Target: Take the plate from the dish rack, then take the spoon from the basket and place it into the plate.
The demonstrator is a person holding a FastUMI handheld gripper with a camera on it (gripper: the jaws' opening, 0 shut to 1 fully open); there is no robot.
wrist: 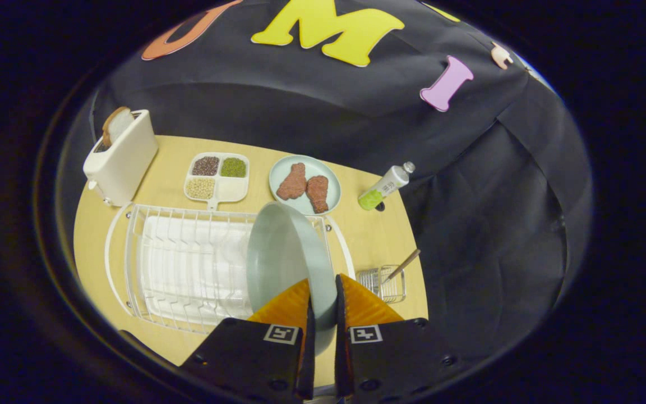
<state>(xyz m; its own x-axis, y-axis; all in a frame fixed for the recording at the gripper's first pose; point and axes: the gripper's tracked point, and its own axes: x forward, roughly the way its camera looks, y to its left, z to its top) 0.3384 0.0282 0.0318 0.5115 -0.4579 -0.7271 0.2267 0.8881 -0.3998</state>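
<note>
Both fingers of the gripper (pixel 323 306) are pinching the plate (pixel 286 255) by its near rim above the dish rack (pixel 188 269); lifting it straight should avoid snagging wires.

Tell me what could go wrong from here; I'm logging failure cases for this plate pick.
The tool pinches the plate only at its rim, so it may tilt or slip. Its far edge sits near the dish rack wires and could snag. Swinging it toward the small basket might knock the spoon.
</note>
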